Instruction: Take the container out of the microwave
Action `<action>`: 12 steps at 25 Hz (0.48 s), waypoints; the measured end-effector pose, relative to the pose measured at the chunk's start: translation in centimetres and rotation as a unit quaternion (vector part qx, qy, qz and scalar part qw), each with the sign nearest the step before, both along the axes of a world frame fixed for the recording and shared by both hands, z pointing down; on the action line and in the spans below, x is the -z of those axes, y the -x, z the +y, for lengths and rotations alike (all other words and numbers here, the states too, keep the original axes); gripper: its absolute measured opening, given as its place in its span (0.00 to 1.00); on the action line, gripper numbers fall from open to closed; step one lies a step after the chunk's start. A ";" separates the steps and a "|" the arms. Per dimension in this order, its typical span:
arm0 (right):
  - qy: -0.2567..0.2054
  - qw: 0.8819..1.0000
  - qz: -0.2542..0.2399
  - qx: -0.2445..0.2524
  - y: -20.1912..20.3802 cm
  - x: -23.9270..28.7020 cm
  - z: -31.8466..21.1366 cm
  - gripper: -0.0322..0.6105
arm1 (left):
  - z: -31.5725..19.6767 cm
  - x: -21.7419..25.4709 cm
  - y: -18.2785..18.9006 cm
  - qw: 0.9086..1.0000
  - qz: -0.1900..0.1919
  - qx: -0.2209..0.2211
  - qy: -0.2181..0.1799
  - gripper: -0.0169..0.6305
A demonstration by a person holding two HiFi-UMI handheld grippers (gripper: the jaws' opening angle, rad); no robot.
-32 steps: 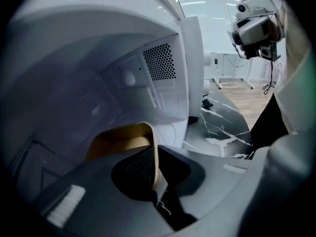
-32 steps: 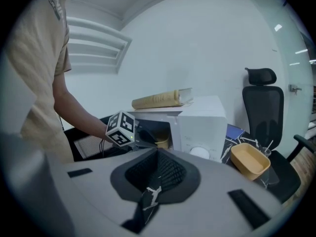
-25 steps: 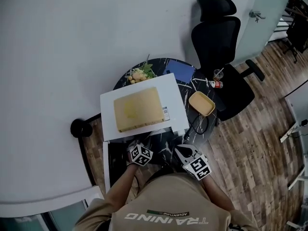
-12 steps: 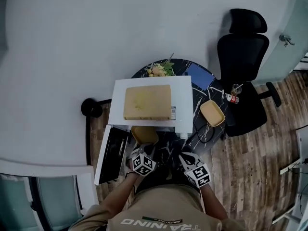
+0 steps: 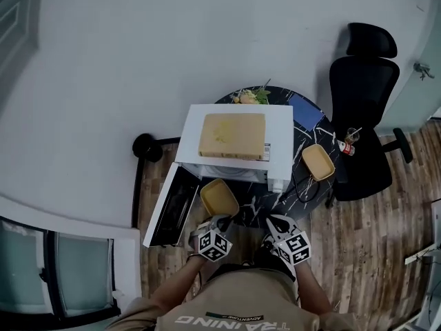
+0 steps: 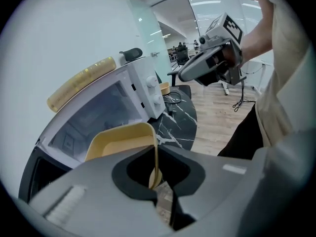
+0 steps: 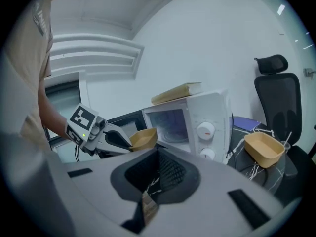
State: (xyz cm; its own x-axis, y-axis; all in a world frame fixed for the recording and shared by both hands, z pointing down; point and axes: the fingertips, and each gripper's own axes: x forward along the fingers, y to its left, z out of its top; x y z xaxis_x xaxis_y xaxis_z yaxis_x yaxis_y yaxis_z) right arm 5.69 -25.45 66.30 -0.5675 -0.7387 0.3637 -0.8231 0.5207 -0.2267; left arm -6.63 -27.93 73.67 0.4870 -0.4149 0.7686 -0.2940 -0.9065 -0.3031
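The yellow container (image 5: 219, 197) is out of the microwave (image 5: 279, 126). It hangs in the air just in front of the open hole. The open door (image 5: 169, 209) is beside it and the black round table (image 5: 251, 211) is under it.

The left gripper (image 5: 216, 221) has its two jaws squeezed tight on one thin side wall of the container. Nothing else holds it up. The right gripper (image 5: 275, 224) waits near it but does not touch it. Its jaws are pressed together with nothing between them.

A tub held by one wall likes to tip, so I think the best way is to go slow and keep it flat. The squeeze should stay firm the whole way. It should not bump the door. A good spot to set it down looks like the bare bit of table in front of the microwave, away from the other yellow tub (image 5: 318, 162) on the right. The jaws should let go only when the bottom sits flat on the table. I cannot tell if anything is inside it.
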 end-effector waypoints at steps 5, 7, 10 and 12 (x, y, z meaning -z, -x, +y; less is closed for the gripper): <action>0.003 0.999 -0.033 0.001 2.3 0.5 3.7 0.06 | 3.5 0.8 1.4 1.000 0.020 -0.002 -0.006 0.07; 0.003 1.000 -0.022 0.000 3.1 0.8 6.3 0.06 | 5.6 0.9 2.3 1.000 0.027 0.001 -0.002 0.07; 0.007 1.000 0.000 0.003 4.2 0.9 10.2 0.06 | 8.6 0.5 3.9 0.999 0.037 0.013 0.004 0.07; 0.018 1.000 0.020 0.014 4.7 0.1 12.9 0.06 | 10.5 -0.1 4.7 0.999 0.046 0.023 0.012 0.07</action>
